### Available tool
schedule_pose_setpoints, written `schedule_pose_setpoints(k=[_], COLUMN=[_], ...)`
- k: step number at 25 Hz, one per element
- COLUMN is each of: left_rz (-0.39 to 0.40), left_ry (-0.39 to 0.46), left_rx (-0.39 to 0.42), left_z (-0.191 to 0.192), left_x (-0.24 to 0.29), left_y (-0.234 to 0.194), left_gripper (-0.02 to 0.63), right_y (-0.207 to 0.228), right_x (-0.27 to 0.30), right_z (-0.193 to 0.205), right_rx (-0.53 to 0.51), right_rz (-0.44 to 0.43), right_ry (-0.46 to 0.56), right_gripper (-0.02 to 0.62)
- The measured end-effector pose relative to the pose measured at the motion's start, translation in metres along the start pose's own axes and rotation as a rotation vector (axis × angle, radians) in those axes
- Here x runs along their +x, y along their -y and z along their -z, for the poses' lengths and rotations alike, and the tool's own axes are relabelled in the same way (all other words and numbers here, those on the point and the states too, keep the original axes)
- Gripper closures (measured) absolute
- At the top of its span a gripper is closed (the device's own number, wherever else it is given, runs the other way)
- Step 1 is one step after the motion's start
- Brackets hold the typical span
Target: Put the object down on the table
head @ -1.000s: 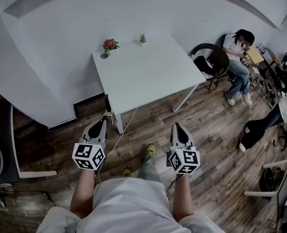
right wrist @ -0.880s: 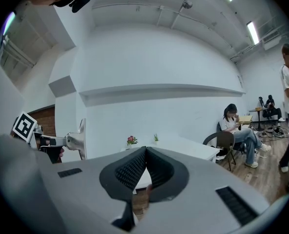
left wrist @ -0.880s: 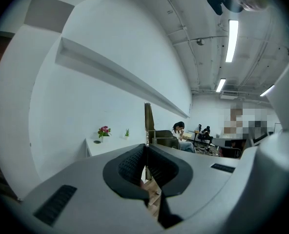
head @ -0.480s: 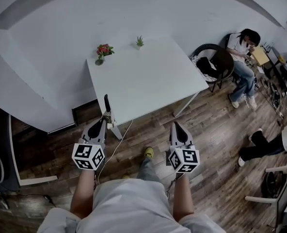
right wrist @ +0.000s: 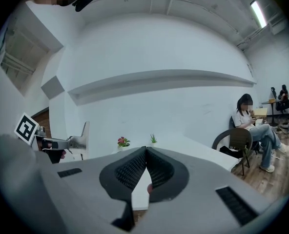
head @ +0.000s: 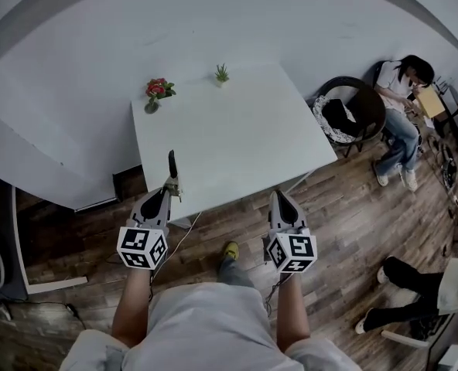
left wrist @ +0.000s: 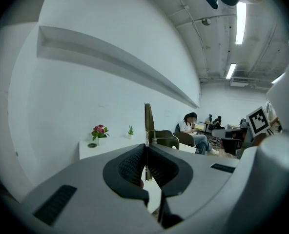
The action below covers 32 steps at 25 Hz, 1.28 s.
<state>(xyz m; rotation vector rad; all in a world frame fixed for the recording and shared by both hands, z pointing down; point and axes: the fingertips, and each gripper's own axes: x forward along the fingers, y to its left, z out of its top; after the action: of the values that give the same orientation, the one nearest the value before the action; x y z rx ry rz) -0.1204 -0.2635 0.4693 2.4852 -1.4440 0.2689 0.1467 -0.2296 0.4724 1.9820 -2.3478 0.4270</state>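
left tongs (head: 169, 190), right tongs (head: 280, 198): grey, black pads (left wrist: 130, 167) | cubes (head: 141, 247): black-white markers | clothing (head: 202, 323): pale grey

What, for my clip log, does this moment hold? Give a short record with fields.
left gripper: shut on flat-bladed tool, blade upright
right gripper: shut, nothing between jaws
table: white, ahead of both grippers
on table: red flowers and small green plant, at far edge
task state: tool held in the air, not yet set down
bystander: seated person, far right
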Motion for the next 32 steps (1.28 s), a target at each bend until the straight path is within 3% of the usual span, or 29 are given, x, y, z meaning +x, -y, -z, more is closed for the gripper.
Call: schedule_pose_setpoints(k=[5,17,27,32], left_rz=[-0.044,-0.145,-0.136,-0.117], left_ry=[-0.018,-0.093,-0.177,-0.249], left_rx=[0.021,0.212,0.408,0.565], left_z=[-0.006,-0.007,0.005,0.020], left_x=[0.042,0.101,0.137,0.161], left_y=[0.009,0.023,0.009,0.000], left_gripper=[0.586,0.586,0.586,0.586], right_y=[0.027,0.061,0.060,0.060], right_x=[0.038,0.091,0.114,0.125], right_z=[-0.011,-0.025,-0.024,-0.022], right_rx=[-0.012,-0.029,-0.032,-0.034], right_rz=[-0.058,-0.166,-0.183,-0.177], right_ry=[-0.010,-0.025,-0.033,-0.045], right_gripper=[0.587,0.586,0.586,0.586])
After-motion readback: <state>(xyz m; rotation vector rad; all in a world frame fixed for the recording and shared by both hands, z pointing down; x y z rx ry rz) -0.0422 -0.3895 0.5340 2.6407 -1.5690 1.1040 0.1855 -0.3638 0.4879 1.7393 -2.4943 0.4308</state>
